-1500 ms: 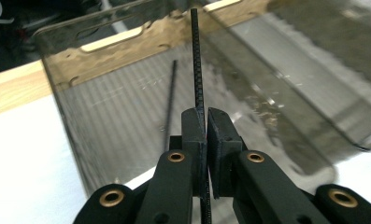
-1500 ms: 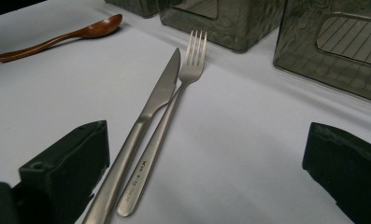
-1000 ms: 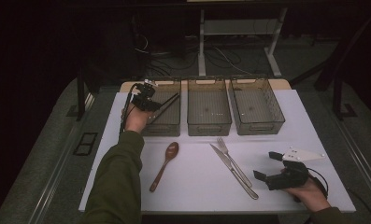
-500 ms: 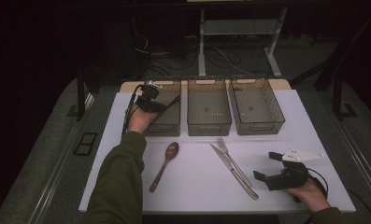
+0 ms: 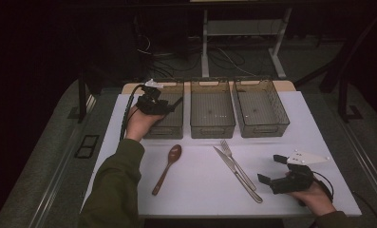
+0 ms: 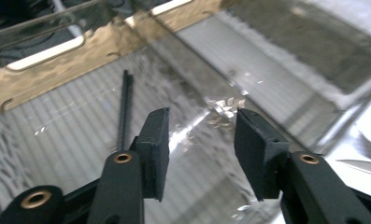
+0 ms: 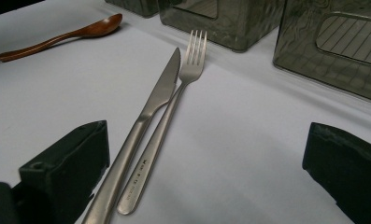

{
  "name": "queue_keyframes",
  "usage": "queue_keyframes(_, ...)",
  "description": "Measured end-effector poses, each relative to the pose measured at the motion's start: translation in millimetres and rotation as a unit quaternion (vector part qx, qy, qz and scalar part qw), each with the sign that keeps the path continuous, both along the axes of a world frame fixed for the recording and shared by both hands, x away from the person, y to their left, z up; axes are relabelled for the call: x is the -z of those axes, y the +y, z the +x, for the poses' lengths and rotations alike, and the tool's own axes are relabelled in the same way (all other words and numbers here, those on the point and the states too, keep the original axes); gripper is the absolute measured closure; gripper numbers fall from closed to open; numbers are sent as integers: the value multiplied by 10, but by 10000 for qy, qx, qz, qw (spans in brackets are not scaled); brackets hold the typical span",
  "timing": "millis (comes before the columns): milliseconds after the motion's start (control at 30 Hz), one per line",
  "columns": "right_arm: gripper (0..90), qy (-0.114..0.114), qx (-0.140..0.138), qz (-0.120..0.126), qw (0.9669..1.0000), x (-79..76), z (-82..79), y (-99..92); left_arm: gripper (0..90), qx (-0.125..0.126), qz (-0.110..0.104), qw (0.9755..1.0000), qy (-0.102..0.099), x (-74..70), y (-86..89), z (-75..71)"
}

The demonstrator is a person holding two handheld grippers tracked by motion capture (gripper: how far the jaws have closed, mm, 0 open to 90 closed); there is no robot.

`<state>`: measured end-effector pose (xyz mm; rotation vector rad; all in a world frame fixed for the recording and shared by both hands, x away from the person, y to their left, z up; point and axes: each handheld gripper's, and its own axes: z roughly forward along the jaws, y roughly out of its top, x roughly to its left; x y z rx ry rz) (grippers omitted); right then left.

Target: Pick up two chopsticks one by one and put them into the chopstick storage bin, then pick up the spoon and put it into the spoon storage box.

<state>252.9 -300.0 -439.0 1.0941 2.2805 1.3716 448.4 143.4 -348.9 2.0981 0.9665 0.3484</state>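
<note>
**Left gripper lets go over the first bin; spoon, knife and fork still on the mat**

Since a second ago, the left gripper has lifted a little over the left-hand bin, and the dark stick that jutted from its jaws then is gone from between them. Its jaws have just been opening; in the left gripper view the two black pads stand apart with nothing between them, released. Below them, on the ribbed floor of that bin, lies a thin black chopstick-like rod, straight and finely ridged, flat on the bottom.

Outward from there: the middle bin and the right-hand bin look empty, as far as the dim high view shows. All three are smoky, see-through plastic boxes with slotted handles and grooved bases, set side by side at the far edge of the white mat.

By my reading, the sorting is about a quarter done. Left on the mat are a brown wooden spoon, smooth and rounded, and a matt steel table knife lying touching a steel fork, handles alongside each other.

The right gripper rests low on the mat just beside that pair, jaws spread wide and empty, aimed at the handles.
</note>
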Motion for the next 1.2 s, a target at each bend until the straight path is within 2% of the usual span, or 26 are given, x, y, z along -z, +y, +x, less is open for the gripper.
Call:
queue_keyframes(200,2,4,-3,-6,10000,1,-1,1,462,170,-88,9997,-138,-67,-59,-265)
queue_keyframes(333,2,0,2,-18,10000,3,-4,-3,461,337,-203,9991,-174,-60,-100,-500)
queue_keyframes(467,2,6,26,1,10000,-2,-20,-10,470,338,-334,9987,-194,-13,-120,-745)
queue_keyframes(600,2,-10,31,-17,10000,0,-16,-2,514,426,-358,9982,-212,66,-122,-950)
queue_keyframes(833,2,-10,39,-25,10000,3,-19,0,593,457,-425,9978,-225,228,-92,-1220)
queue_keyframes(867,2,-17,41,-18,10000,2,-20,-1,611,484,-370,9979,-226,250,-81,-1251)
queue_keyframes(1000,2,-21,45,-8,10000,1,-19,-2,718,536,-368,9977,-215,335,-56,-1394)
queue_keyframes(1133,2,-10,53,-8,10000,4,-17,-1,849,604,-345,9975,-93,447,-29,-1534)
queue_keyframes(1200,2,-25,54,3,10000,2,-16,0,886,606,-335,9976,-21,494,-4,-1596)
